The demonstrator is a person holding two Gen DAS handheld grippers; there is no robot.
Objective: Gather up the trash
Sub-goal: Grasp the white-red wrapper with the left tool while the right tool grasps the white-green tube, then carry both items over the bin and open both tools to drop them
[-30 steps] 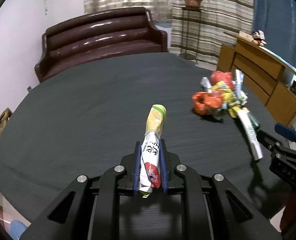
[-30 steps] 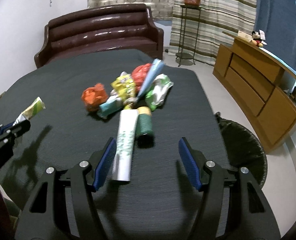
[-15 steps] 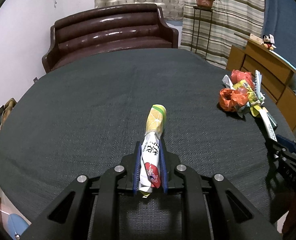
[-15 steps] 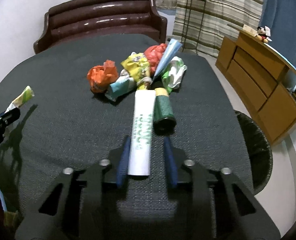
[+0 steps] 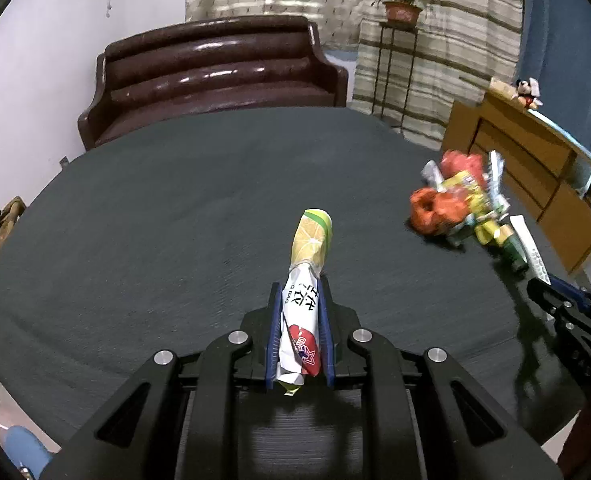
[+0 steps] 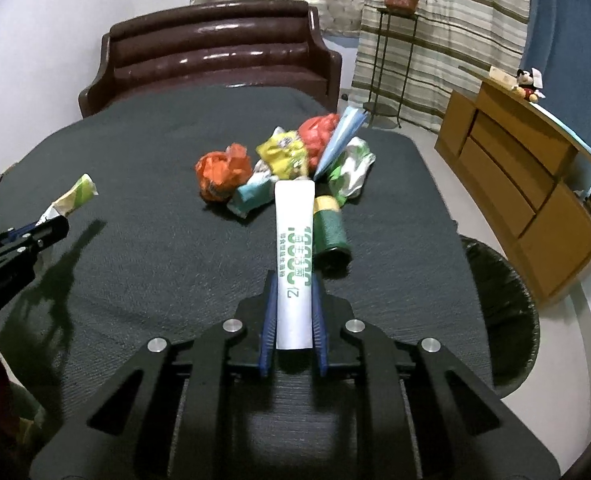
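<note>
My left gripper [image 5: 299,294] is shut on a rolled snack wrapper [image 5: 310,240], white with a yellow lemon end, held above the dark table [image 5: 155,220]. That wrapper [image 6: 75,197] and the left gripper [image 6: 53,229] also show at the left of the right wrist view. My right gripper [image 6: 293,280] has its jaws closing on a long white tube [image 6: 294,232] with green print, and the blue pads press its sides. The tube's far end reaches a trash pile [image 6: 287,156] of crumpled orange, yellow, red and green wrappers. A dark green roll [image 6: 329,228] lies just right of the tube.
A black mesh bin [image 6: 499,300] stands on the floor off the table's right edge. A brown leather sofa [image 5: 215,68] sits behind the table. A wooden cabinet [image 6: 515,168] runs along the right wall, and a plant stand [image 6: 391,52] is at the back.
The right gripper's jaws went from wide open around the white tube to closed on it. The left gripper kept its hold on the wrapper, and its view swung sideways and back.
</note>
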